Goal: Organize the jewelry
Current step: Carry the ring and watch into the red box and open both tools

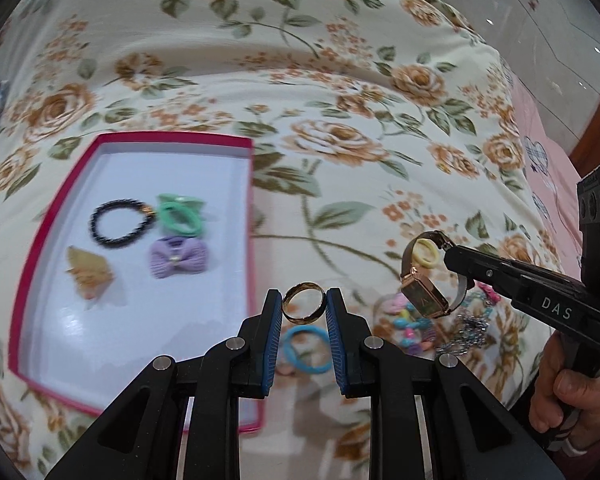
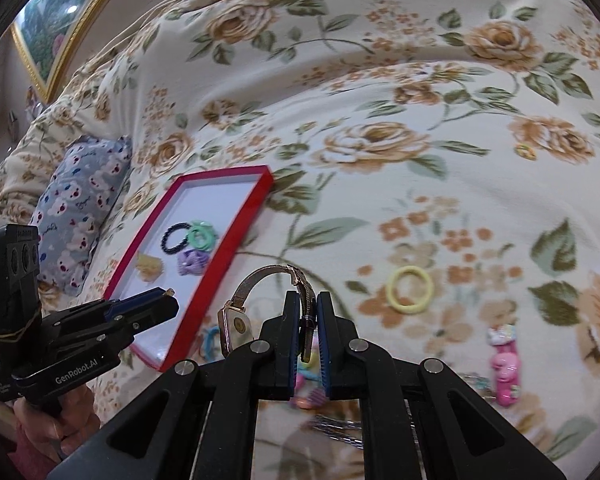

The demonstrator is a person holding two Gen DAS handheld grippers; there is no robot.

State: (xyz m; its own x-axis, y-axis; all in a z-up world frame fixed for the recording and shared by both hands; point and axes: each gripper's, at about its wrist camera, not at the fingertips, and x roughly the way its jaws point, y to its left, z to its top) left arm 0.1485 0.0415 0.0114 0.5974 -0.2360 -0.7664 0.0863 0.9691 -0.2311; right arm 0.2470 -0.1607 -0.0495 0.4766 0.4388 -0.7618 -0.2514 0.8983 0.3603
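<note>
My left gripper [image 1: 304, 308] is shut on a gold ring [image 1: 303, 307], held above the flowered bedspread just right of the red-rimmed tray [image 1: 52, 240]. The tray holds a black bead bracelet [image 1: 120, 224], a green hair tie [image 1: 180, 214], a purple bow [image 1: 178, 258] and a gold clip [image 1: 90, 276]. My right gripper [image 2: 309, 314] is shut on the mesh strap of a rose-gold watch [image 2: 234, 326], whose square face hangs to the left. In the left wrist view the right gripper [image 1: 448, 250] and the watch [image 1: 424, 294] hang at the right.
Loose pieces lie on the bedspread [image 2: 380, 100]: a yellow hair tie [image 2: 410, 290], a pink clip [image 2: 504, 372], a blue ring [image 1: 306, 350], coloured beads [image 1: 410, 324] and a silver chain [image 1: 466, 332]. A blue patterned pillow [image 2: 80, 208] lies left of the tray [image 2: 260, 188].
</note>
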